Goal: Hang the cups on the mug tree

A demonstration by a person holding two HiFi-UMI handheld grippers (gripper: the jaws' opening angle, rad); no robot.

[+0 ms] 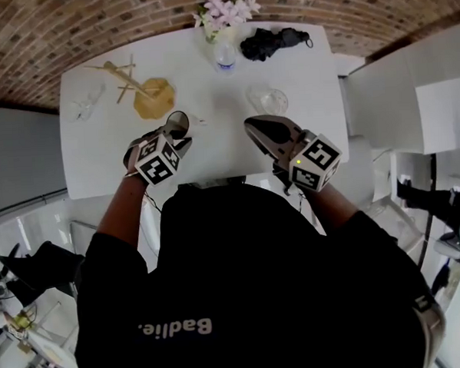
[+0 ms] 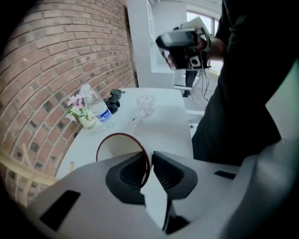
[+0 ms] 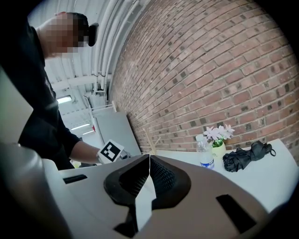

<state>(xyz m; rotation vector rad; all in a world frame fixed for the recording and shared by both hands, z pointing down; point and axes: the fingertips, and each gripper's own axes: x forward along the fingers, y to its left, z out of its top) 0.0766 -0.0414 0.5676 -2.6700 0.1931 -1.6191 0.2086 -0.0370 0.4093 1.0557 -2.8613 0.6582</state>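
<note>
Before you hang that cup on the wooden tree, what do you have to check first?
1. Cup gripped? The left gripper pinches the cup by its wall: ok.
2. Other hand free? The right gripper is shut with nothing in it: ok.
3. Pegs free? No cup hangs on the mug tree: ok.
4. Way clear? Nothing stands between cup and tree: ok.
5. Handle turned toward a peg? The handle is hidden: cannot tell.

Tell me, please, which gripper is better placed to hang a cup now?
Left: the left gripper holds a cup by its rim near the mug tree; the right gripper is shut, empty.
</note>
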